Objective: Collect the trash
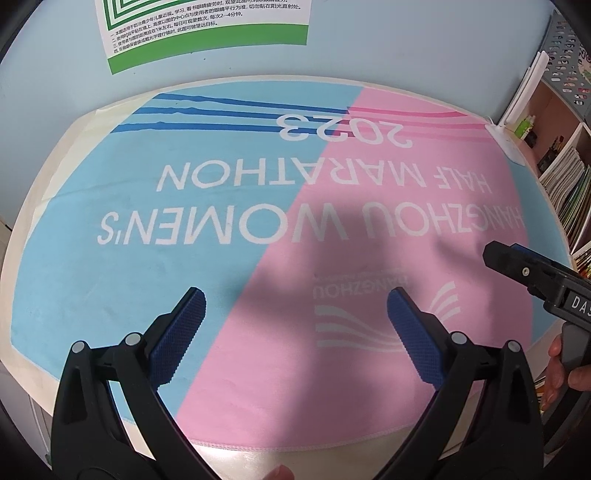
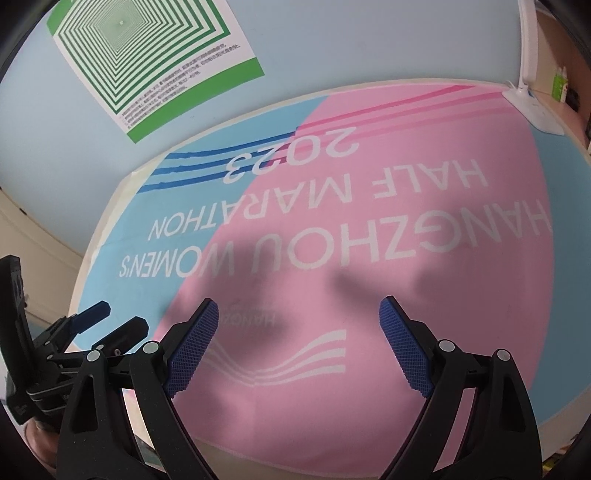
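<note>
No trash shows in either view. A blue and pink towel (image 1: 258, 206) printed "HANGZHOU WOMEN'S HALF MARATHON 2023" covers the pale table (image 1: 62, 155). My left gripper (image 1: 295, 295) hovers open over the towel's near half, with nothing between its blue pads. My right gripper (image 2: 299, 304) is open too, above the pink part of the towel (image 2: 369, 258), and holds nothing. In the right wrist view the left gripper (image 2: 118, 317) sits at the lower left. One of the right gripper's fingers (image 1: 498, 254) pokes in from the right edge of the left wrist view.
A green and white poster (image 1: 207, 29) hangs on the light blue wall behind the table. A white lamp base (image 2: 532, 107) stands at the table's far right corner. Shelves with books (image 1: 565, 192) rise to the right. A hand (image 1: 561, 369) grips the right tool's handle.
</note>
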Demonstrator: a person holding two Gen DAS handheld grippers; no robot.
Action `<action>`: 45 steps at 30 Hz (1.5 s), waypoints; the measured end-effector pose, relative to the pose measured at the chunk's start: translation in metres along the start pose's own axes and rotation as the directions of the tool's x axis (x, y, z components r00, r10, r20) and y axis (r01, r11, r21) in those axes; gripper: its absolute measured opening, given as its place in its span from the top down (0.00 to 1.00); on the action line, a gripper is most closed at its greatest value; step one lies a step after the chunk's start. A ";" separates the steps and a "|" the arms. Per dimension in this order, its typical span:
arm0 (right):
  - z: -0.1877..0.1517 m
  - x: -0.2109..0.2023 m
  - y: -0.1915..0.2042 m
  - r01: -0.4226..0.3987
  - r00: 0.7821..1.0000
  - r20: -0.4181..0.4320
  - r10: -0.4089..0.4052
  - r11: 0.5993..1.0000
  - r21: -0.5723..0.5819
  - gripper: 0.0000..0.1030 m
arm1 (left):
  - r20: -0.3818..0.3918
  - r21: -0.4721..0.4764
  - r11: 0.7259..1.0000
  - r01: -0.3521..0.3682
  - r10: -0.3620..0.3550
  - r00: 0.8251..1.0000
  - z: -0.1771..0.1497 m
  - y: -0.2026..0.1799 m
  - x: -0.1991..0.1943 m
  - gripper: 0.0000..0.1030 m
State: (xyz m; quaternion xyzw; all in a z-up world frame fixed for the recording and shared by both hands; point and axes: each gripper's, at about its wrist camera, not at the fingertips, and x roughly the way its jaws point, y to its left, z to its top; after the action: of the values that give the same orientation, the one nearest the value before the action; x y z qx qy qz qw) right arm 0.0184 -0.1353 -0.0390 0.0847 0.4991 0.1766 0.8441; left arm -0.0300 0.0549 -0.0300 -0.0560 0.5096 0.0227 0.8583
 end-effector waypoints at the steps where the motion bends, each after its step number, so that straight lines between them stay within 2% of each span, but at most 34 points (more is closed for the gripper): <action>1: 0.000 -0.001 0.000 0.002 1.000 0.000 -0.002 1.000 -0.003 0.14 | 0.001 0.000 1.000 -0.001 0.001 1.000 0.000 0.000 0.000 0.07; 45: -0.001 -0.002 0.001 -0.002 1.000 0.004 0.002 1.000 0.004 0.14 | 0.009 -0.019 0.999 0.043 -0.043 0.999 -0.002 0.002 0.001 0.07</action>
State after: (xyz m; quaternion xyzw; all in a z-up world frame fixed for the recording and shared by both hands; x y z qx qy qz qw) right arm 0.0167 -0.1355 -0.0375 0.0875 0.4976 0.1762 0.8448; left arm -0.0319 0.0563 -0.0318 -0.0750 0.5044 0.0093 0.8602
